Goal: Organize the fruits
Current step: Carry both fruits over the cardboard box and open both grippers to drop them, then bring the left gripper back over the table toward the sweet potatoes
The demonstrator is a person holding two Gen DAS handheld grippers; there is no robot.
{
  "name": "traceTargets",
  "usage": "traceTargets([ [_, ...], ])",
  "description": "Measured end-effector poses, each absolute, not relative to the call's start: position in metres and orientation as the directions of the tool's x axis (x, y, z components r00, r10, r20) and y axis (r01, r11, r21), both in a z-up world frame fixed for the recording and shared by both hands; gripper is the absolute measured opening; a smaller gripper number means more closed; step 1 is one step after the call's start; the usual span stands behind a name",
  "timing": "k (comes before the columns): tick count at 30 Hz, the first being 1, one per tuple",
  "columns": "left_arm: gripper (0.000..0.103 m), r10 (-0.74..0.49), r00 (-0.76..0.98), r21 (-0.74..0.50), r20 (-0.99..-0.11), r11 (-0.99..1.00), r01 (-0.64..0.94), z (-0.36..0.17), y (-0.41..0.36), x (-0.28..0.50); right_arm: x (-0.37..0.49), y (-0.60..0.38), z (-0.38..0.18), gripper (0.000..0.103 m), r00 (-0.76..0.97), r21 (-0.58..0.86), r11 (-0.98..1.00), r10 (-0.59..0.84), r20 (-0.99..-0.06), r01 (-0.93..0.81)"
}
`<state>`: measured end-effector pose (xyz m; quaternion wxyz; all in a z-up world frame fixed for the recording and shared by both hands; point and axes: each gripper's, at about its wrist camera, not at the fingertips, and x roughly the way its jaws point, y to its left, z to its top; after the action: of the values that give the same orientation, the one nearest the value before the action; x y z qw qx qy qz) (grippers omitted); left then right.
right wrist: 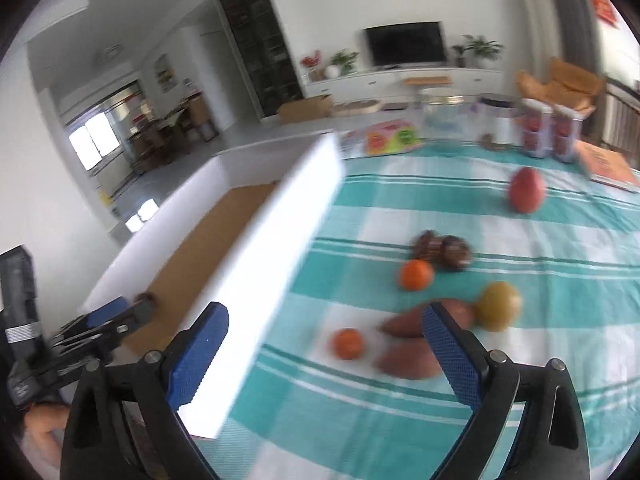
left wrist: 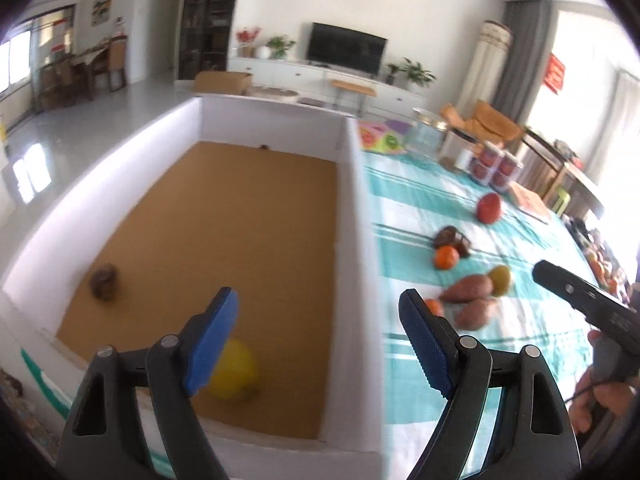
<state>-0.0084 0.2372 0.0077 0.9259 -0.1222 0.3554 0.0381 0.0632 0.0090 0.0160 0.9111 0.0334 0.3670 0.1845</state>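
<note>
A white box [left wrist: 356, 216] with a brown floor stands on the left of the table; it also shows in the right wrist view [right wrist: 280, 232]. My left gripper [left wrist: 320, 320] is open above its near end. A yellow fruit [left wrist: 236, 372] lies blurred on the box floor below it, and a dark fruit [left wrist: 105, 281] lies further left. On the teal checked cloth lie two sweet potatoes [right wrist: 408, 344], two oranges [right wrist: 416, 275], a yellow-green fruit [right wrist: 500, 306], two dark fruits [right wrist: 444, 250] and a red mango [right wrist: 526, 190]. My right gripper [right wrist: 324, 324] is open and empty above the near orange [right wrist: 348, 343].
At the table's far end stand a glass jar [left wrist: 426, 134], red-labelled jars [left wrist: 494, 164], a colourful box [left wrist: 380, 138] and a flat brown book [right wrist: 608, 164]. The right gripper's body [left wrist: 588, 300] shows at the right of the left wrist view.
</note>
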Motion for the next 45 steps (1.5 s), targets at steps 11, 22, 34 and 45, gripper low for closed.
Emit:
traceTargets([
  [11,0.089,-0.203,0.678,-0.166,-0.707,0.979,0.12,0.004,0.109,0.004,0.118,-0.23,-0.068,0.098,0.559,-0.047,0.966,-0.187,-0.807,0.255],
  [22,0.089,-0.173,0.615,-0.114,-0.769,0.984,0.134,-0.011,0.074,0.007,0.17,-0.266,-0.091,0.103,0.557,-0.016,0.972,-0.149,-0.817,0.236],
  [34,0.088,-0.19,0.606,-0.122,-0.772,0.981,0.152,-0.014,0.062,0.006,0.17,-0.264,-0.092,0.103,0.559,-0.015,0.974,-0.143,-0.817,0.226],
  [45,0.089,-0.244,0.583,-0.149,-0.775,0.967,0.207,-0.013,0.04,-0.007,0.17,-0.264,-0.092,0.103,0.56,-0.015,0.974,-0.143,-0.816,0.226],
])
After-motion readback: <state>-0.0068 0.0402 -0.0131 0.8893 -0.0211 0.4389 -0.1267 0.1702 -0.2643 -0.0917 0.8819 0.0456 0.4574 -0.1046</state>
